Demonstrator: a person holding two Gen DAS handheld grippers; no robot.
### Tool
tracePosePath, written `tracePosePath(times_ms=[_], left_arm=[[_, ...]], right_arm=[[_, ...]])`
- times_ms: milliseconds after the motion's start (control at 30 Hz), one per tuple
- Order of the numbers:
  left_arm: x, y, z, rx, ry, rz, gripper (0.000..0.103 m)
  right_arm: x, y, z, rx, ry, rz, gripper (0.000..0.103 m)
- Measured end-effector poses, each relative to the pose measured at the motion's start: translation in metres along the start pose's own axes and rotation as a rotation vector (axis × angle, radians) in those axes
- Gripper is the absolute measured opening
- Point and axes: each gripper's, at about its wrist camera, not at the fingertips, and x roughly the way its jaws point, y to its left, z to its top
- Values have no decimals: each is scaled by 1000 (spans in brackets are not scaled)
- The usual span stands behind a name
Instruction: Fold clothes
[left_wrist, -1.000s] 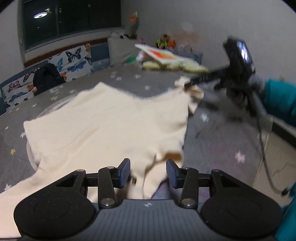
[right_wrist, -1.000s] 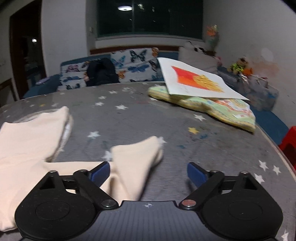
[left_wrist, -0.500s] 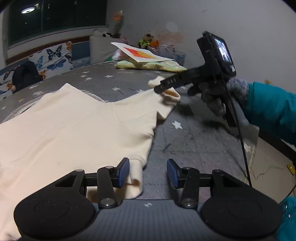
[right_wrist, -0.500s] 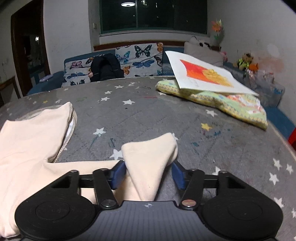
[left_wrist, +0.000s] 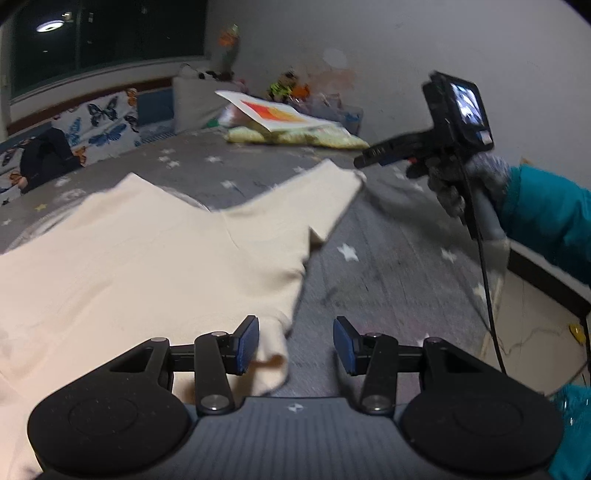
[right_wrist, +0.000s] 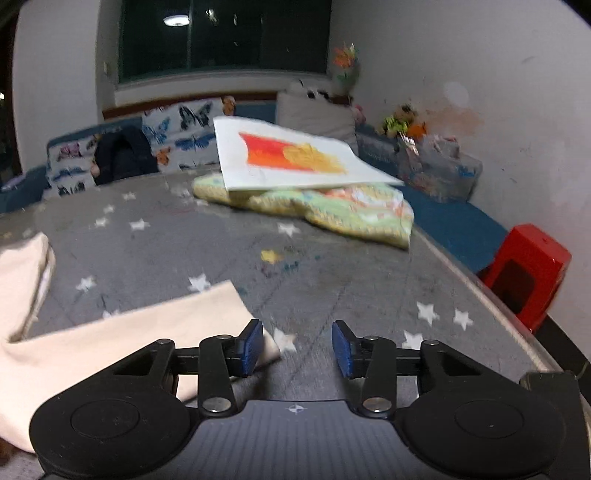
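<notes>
Overhead, star-patterned grey table (right_wrist: 332, 280)

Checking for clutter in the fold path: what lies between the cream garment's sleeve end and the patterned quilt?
In the right wrist view, only bare grey star-print cover separates the sleeve end from the patterned quilt; nothing sits there.
</notes>
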Motion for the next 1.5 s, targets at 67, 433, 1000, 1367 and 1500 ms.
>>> tracePosePath(times_ms=[67, 433, 1000, 1367, 1500], left_arm=[[3, 4, 4, -19, -8, 12, 45], [11, -3, -5, 4, 30, -16, 45], [-51, 57, -13, -210, -75, 210, 77], [-55, 130, -14, -358, -95, 541, 96], [-48, 145, -22, -383, -66, 610, 99]], right_arm=[[-2, 8, 3, -16, -10, 45, 51], [-21, 81, -5, -183, 28, 316, 54], [-46, 121, -23, -278, 34, 443, 68], [-5, 119, -21, -166, 81, 373, 86], [-3, 123, -27, -192, 68, 382, 101]])
